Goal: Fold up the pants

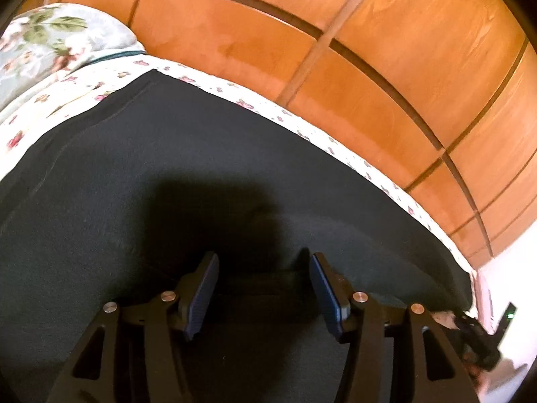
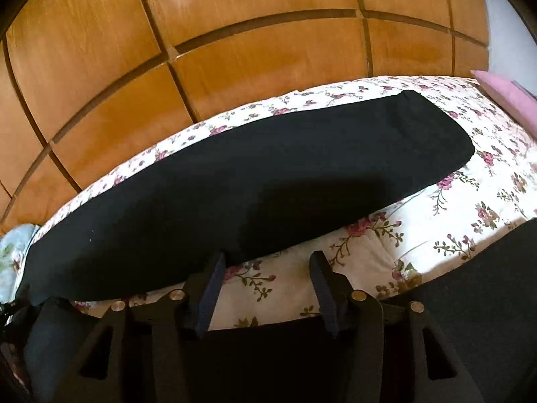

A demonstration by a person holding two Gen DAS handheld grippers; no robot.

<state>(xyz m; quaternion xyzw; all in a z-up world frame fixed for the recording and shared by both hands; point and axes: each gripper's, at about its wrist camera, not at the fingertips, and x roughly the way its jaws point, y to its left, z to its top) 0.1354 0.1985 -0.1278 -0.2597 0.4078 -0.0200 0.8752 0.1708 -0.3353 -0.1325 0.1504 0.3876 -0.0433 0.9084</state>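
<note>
Long black fabric pants (image 2: 255,174) lie flat on floral-print bed sheet (image 2: 453,208). Left tongs (image 1: 263,288) released, over pants. Right tongs (image 2: 266,285) released, just off pants' near edge, nothing btwn.

One black pants (image 2: 235,181), one pink pillow (image 2: 506,95), two hand-held grippers (image 1: 265,268) (image 2: 268,265).

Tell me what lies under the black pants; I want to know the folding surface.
The black pants lie on a floral bedsheet, which shows all around them. The sheet directly beneath is covered, so anything hidden there cannot be seen.
</note>
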